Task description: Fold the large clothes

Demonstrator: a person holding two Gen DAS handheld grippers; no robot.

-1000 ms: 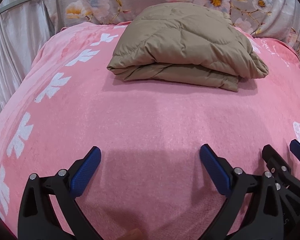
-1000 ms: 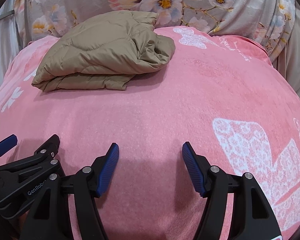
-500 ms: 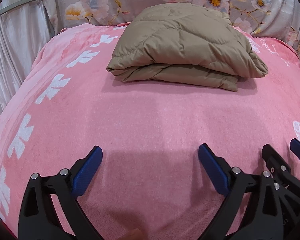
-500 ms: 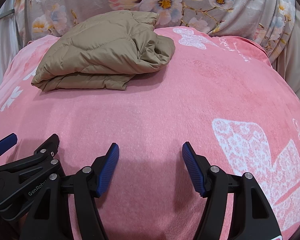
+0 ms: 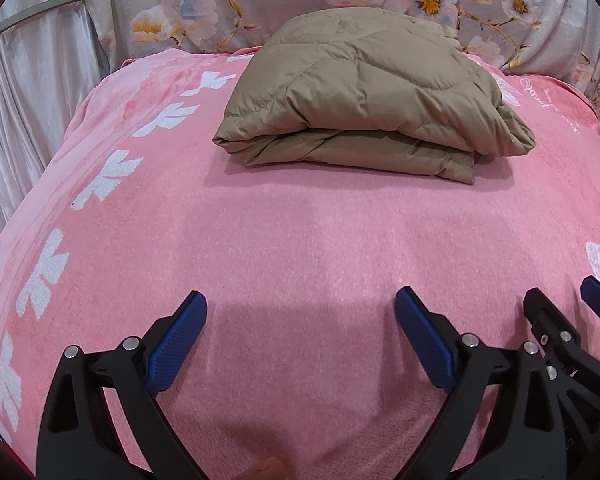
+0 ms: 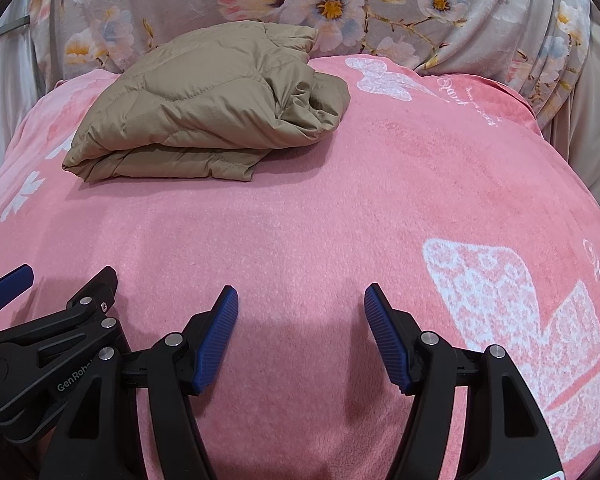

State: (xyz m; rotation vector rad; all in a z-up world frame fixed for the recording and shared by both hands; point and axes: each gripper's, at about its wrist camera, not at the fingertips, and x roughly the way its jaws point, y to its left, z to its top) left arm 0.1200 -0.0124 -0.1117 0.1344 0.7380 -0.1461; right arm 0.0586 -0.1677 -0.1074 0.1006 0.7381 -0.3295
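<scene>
Honestly, both my left gripper [image 5: 300, 336] and right gripper [image 6: 300, 332] sit spread wide and empty, with the folded tan jacket [image 5: 364, 96] at twelve o'clock on the pink blanket [image 5: 300, 240]. My worry: its puffy top layer (slippery-looking) may spring open or slide off unless pressed.

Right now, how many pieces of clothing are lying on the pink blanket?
1. A tan quilted jacket, folded into a bundle, lies at the far end of the pink blanket, near the floral cloth. Nothing else shows; anything under the bundle would be hidden.
</scene>
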